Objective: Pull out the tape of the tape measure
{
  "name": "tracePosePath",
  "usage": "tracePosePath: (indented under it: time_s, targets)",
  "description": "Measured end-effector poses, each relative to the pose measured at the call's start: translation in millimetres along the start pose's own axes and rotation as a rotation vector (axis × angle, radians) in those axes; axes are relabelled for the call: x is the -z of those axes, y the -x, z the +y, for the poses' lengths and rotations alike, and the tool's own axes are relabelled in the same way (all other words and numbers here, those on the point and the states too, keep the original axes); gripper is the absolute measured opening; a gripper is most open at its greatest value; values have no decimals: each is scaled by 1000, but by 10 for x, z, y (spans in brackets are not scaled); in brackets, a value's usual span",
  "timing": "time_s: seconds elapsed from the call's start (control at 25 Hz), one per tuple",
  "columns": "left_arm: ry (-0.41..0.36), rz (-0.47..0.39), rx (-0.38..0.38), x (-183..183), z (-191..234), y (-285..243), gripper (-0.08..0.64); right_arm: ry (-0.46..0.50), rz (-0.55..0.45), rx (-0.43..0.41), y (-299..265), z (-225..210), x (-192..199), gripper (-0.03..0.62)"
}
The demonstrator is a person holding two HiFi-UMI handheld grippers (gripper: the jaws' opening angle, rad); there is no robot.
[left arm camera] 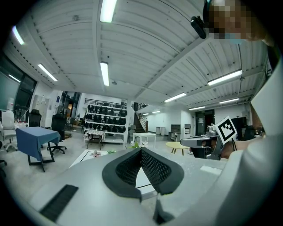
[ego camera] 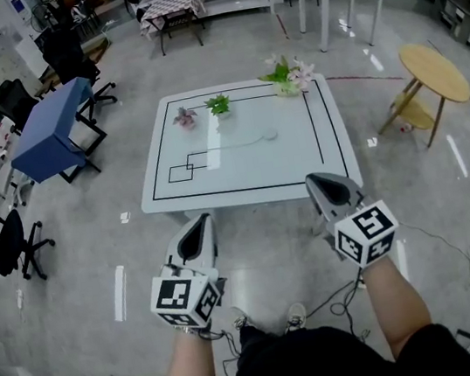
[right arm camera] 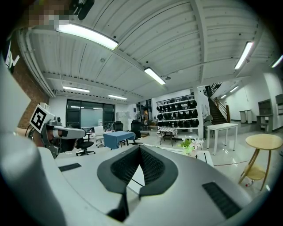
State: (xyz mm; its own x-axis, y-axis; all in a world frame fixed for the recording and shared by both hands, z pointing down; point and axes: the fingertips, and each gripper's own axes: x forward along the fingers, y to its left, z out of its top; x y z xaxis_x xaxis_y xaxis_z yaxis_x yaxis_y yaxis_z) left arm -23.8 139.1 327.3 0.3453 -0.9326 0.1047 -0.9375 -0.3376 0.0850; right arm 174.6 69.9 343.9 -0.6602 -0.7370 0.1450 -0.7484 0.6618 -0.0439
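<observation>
Left tongs and right tongs hang closed, empty, well apart from the tape measure on the counter; whether its tape is out is too small to tell

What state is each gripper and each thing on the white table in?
left gripper: shut, empty.
right gripper: shut, empty.
small round object: lying on the white table, untouched.
green plant: upright at the far edge.
pink flower: upright beside it.

Glossy white table, polished grey floor — reflective, pale wood round table, blue cloth cover
</observation>
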Motion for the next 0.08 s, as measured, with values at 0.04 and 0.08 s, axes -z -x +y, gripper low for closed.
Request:
tracePosePath:
  time_s: [0.04, 0.08]
  targets:
    - [-1, 0, 0, 1, -5, -7, 3, 0, -2, -2, -2, -9, 8, -3]
    - [-2, 0, -1, 1, -11, -14, 3, 0, -4, -3, -4, -18, 18, -3]
